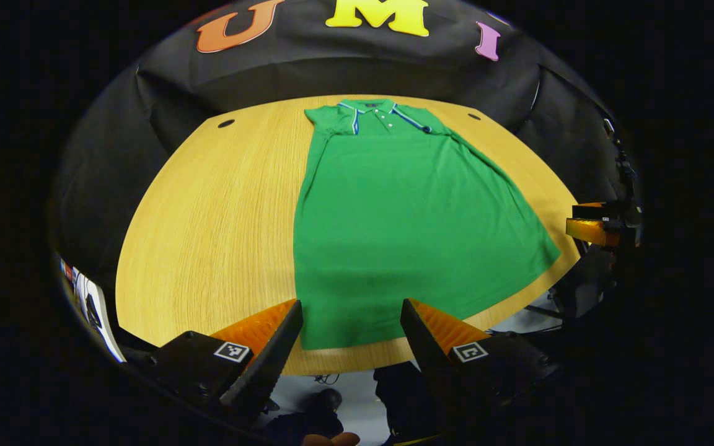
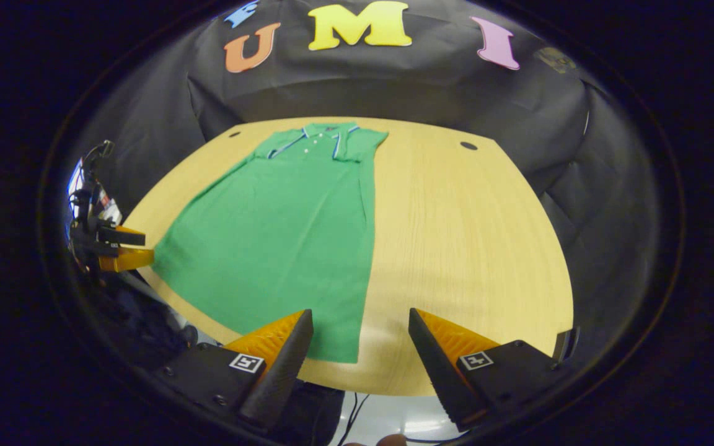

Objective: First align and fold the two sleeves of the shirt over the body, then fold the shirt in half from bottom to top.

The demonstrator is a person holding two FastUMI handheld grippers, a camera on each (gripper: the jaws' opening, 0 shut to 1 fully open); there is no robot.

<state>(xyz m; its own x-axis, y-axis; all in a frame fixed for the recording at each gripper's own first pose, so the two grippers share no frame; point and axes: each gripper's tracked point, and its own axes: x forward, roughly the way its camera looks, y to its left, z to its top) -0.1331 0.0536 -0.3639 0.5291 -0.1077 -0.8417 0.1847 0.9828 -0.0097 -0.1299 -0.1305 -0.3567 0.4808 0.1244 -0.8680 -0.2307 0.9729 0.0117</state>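
a: where is the shirt (image 1: 394,235) now?

b: it lies flat on the wooden bench (image 1: 208,235), collar (image 1: 374,113) at the far side near the black cloth, hem at the near edge. both sleeves look already folded in over the body, because the outline is a long narrow shape with straight sides.

a: and the tools?

b: the left tool (image 1: 351,322) is wide open and has hold of nothing. it hangs above the near edge, over the hem's left corner. the right tool (image 2: 360,331) is also wide open and empty, over the hem's right corner (image 2: 348,353). in the right gripper view the left tool shows far off at the left side too.

a: why are they held like this?

b: i think it is for the second fold. each tool is at one bottom corner, so both corners can be taken together and carried up toward the collar evenly. open fingers leave room to come down around the cloth.

a: what could go wrong?

b: the cloth is thin and lies flat, so a finger may slide over it and catch only one layer, and then the hem will come up crooked.
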